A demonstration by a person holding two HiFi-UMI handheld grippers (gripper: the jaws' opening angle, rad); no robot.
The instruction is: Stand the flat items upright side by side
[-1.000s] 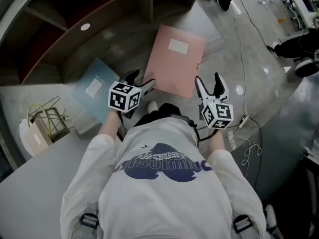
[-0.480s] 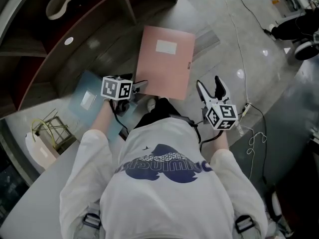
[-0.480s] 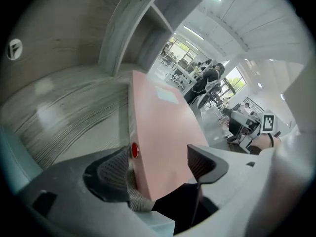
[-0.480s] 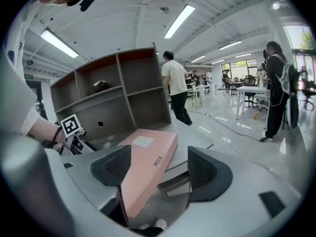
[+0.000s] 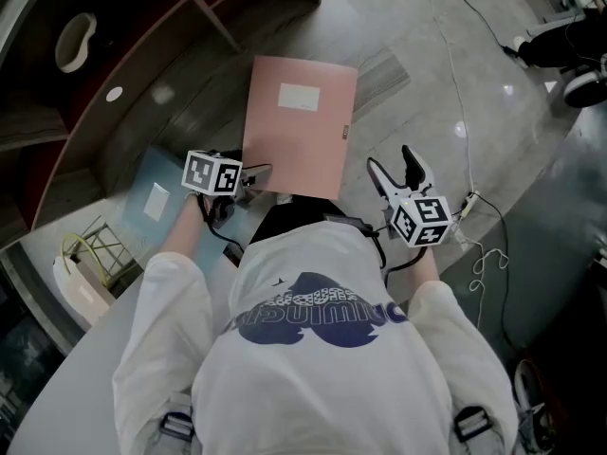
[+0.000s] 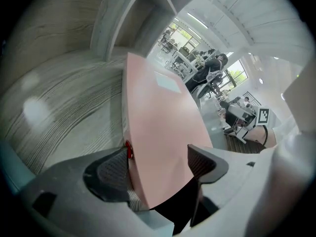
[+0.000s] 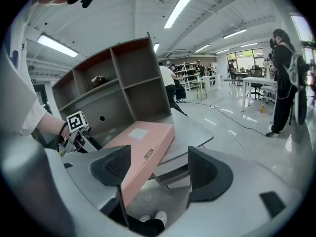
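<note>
Shelf (image 5: 142,64): dark, with open compartments, standing on your table (image 5: 408,27).
Pink folder (image 5: 299,150): lies flat on the table, its near end overhanging toward you.
Blue folder (image 5: 152,202): flat, left of the pink one, with a white label.
Left gripper (image 6: 158,162): your jaws have just been opening and stand wide, straddling the pink folder's near corner without clamping it.
Right gripper (image 7: 158,167): your jaws are apart and empty, right of the pink folder.
Label (image 5: 300,97): a white rectangle with no legible writing.

Upside-down dark lettering (image 5: 318,316) across white shirt (image 5: 322,387), not legible, white label (image 5: 300,97) on pink folder (image 5: 294,154), unreadable
</note>
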